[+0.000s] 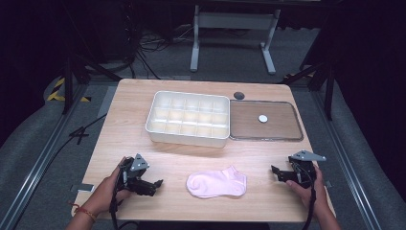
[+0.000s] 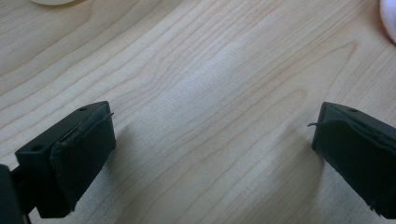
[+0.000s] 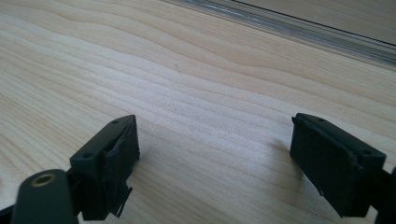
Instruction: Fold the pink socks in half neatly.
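Nearest the person, the left gripper (image 1: 154, 184) and the right gripper (image 1: 276, 171) rest low over the wooden bench (image 1: 129, 134), each with jaws spread wide and nothing between them. Between the two lies a pink sock (image 1: 216, 183), flat and untouched. Farther back stand a white divided box (image 1: 187, 116) and, just beside it, a shallow tray (image 1: 266, 138).

pink sock (image 2: 389, 18) cut off by the top right corner beyond the left gripper (image 2: 212, 140), white tray (image 2: 49, 2) clipped at the top edge, forearms cut by the bottom edge
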A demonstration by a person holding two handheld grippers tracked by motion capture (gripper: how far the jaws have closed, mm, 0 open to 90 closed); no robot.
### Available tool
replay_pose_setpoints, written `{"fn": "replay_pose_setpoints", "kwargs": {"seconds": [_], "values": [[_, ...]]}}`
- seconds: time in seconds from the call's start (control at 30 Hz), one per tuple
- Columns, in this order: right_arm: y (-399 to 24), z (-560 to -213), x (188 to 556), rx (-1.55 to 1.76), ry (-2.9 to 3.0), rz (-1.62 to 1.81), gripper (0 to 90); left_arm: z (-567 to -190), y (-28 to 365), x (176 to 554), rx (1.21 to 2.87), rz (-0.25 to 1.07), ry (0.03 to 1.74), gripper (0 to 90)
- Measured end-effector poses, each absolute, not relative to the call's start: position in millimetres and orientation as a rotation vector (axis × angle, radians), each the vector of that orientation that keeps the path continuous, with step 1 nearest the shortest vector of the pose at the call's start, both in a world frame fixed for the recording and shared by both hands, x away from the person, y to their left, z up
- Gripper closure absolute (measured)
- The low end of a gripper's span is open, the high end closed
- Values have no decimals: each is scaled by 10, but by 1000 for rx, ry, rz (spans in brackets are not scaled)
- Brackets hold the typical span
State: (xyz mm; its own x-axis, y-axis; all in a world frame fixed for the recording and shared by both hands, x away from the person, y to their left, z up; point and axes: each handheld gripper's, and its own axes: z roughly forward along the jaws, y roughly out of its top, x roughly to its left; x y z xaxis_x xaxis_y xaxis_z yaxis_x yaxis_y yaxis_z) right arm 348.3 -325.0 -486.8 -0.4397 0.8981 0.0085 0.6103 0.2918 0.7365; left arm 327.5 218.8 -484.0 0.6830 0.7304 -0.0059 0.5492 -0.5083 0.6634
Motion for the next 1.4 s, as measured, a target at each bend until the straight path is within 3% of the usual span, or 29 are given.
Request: {"fn": "replay_pose_setpoints", "kwargs": {"seconds": [0.53, 0.8, 1.03, 1.33, 1.37, 1.4], "values": [[-3274, -4861, 3486, 1333, 2183, 952, 165, -4842, 2220, 3340, 2275, 318, 885, 1], [-3220, -4739, 3383, 1245, 2184, 1075, 334, -4839, 2204, 3374, 2288, 312, 854, 3], [-2830, -4526, 3233, 1049, 2250, 1190, 500, -4831, 2180, 3370, 2287, 308, 843, 25], [-2193, -4462, 3116, 843, 2396, 1295, 640, -4783, 2014, 3350, 2284, 269, 766, 235], [-2110, -4464, 3098, 814, 2415, 1303, 659, -4775, 1972, 3362, 2274, 244, 758, 318], [-2027, -4470, 3080, 780, 2434, 1303, 673, -4773, 1936, 3368, 2270, 230, 761, 330]]}}
